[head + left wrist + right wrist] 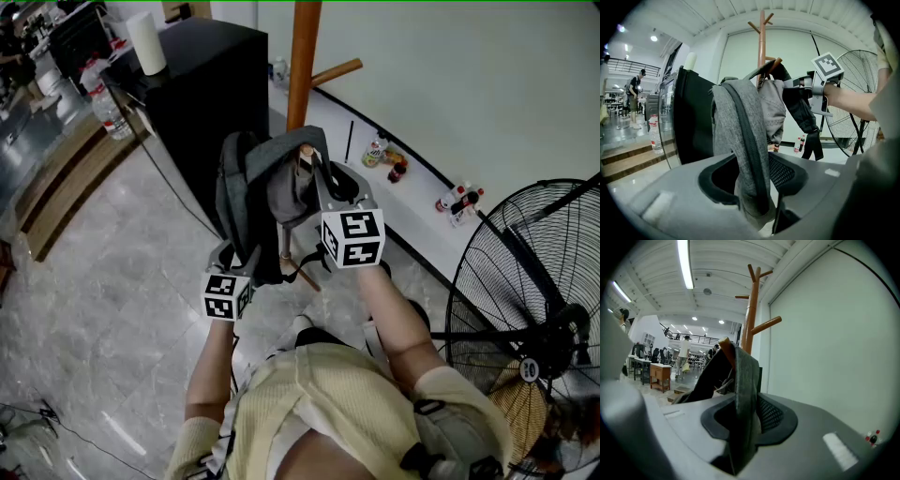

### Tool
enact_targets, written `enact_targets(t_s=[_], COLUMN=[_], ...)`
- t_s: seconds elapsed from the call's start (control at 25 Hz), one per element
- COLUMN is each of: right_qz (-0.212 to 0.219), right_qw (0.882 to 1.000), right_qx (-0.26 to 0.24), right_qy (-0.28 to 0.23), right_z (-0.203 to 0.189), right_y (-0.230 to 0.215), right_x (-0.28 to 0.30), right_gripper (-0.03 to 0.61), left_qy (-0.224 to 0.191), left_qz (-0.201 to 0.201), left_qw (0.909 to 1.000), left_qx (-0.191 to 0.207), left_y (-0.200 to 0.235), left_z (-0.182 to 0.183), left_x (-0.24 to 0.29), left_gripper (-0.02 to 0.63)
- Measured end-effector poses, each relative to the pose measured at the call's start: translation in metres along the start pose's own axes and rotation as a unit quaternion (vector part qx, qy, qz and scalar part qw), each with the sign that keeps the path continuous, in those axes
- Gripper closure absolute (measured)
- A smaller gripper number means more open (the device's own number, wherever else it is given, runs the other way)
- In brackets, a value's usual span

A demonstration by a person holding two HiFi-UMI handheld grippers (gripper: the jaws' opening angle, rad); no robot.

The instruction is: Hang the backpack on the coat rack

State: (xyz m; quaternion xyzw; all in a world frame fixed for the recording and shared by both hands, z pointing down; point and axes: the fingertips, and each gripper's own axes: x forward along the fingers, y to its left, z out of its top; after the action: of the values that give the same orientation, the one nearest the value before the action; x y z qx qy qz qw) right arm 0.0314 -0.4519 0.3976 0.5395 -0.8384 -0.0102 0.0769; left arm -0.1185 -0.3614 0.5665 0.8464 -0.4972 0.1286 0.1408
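A grey backpack [262, 187] hangs against the wooden coat rack [303, 56], with its top strap [746, 376] draped over a low peg [724, 344]. My right gripper [323, 180] is up at that peg. The strap runs between its jaws, and a dark gap shows beside the fabric, so it stands open. My left gripper [232, 258] is lower, at the bag's left side. A fold of grey fabric and zip [740, 140] passes between its jaws, also with a gap on one side, open. In the left gripper view the right gripper [801, 84] reaches the rack [761, 33].
A tall black cabinet [202, 84] stands just left of the rack, with a paper roll [145, 42] and a water bottle [108, 108] on it. A large floor fan [534, 291] is at the right. Small bottles [384, 155] line the wall's base.
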Motion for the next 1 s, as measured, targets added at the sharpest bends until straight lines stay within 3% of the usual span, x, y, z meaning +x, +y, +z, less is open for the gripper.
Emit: enact_targets(t_s=[0.48, 1.0], right_qz=[-0.002, -0.009], right_qw=[1.000, 0.999], right_qx=[0.001, -0.024], right_qy=[-0.003, -0.024], right_z=[0.002, 0.015], right_y=[-0.001, 0.004], right_x=[-0.001, 0.003], right_gripper=[0.479, 0.470], left_qy=[0.009, 0.038], left_qz=[0.010, -0.052], left_qw=[0.9998, 0.9979], left_qx=[0.011, 0.000], left_y=[0.002, -0.030], left_z=[-0.006, -0.031], left_x=[-0.002, 0.009], left_gripper=[0.403, 0.357])
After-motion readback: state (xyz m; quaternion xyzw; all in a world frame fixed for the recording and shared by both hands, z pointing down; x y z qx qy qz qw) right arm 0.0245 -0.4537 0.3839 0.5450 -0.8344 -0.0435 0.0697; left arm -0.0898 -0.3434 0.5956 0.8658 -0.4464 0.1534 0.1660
